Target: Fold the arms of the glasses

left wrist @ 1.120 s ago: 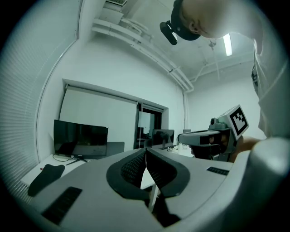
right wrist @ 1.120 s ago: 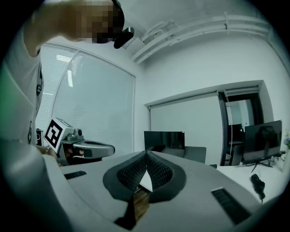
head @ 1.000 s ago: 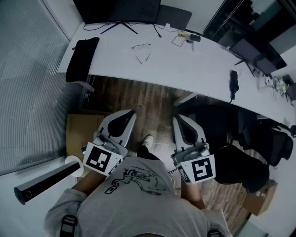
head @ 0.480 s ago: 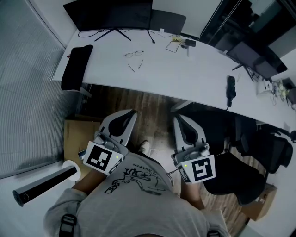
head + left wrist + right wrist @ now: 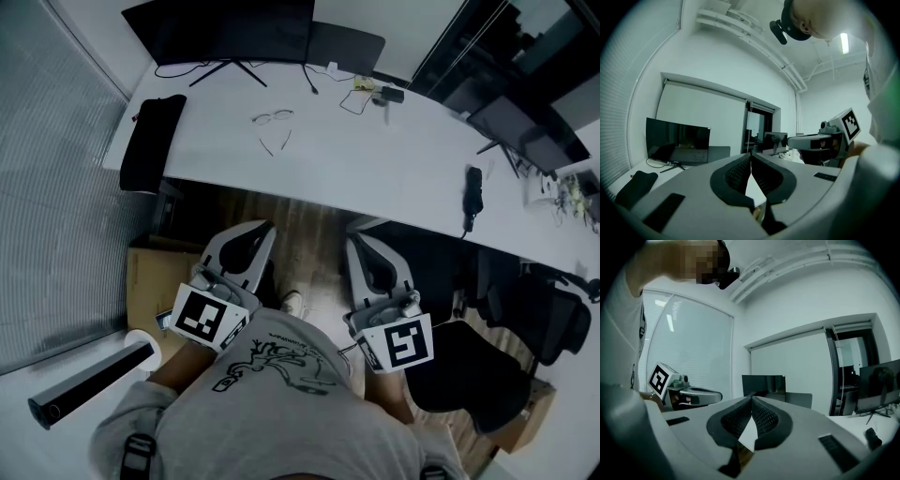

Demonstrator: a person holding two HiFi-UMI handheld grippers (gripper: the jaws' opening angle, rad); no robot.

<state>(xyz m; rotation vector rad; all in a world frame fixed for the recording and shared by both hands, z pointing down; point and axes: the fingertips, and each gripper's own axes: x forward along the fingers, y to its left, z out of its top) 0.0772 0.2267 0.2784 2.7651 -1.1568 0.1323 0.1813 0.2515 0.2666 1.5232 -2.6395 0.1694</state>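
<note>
On the white surface (image 5: pixel 375 164), in front of the monitor (image 5: pixel 225 28), the glasses (image 5: pixel 272 118) lie with both arms unfolded. I hold the left gripper (image 5: pixel 266 227) and the right gripper (image 5: pixel 353 242) side by side above the wooden floor (image 5: pixel 309 217), before the near edge of the surface and well apart from the glasses. The jaws of both are pressed together with nothing between them. The glasses lie almost straight ahead of the left gripper.

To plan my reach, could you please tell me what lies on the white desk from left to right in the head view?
black pouch → glasses → small dark gadget → black handheld device
</note>
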